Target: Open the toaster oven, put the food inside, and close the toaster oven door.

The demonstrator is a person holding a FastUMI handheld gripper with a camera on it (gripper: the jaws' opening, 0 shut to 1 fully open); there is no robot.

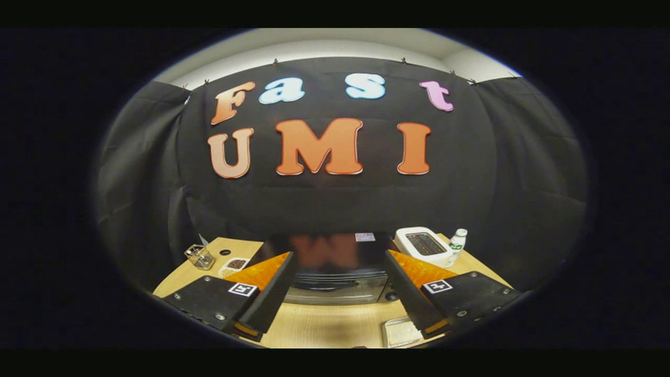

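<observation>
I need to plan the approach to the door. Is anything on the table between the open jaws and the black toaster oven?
Nothing visible: bare wooden table lies between the open gripper and the black toaster oven; the small clear tray sits off by one finger.

**Gripper view: spread fingers before the closed toaster oven**

The gripper appears at lower centre, its fingers set wide apart and gripping nothing. Beyond and between them, on the wooden table, stands the toaster oven, door closed. A tray of food lies at lower right beside the right finger. At centre left: a wire basket and a small dish. At centre right: a white appliance and a bottle.
</observation>
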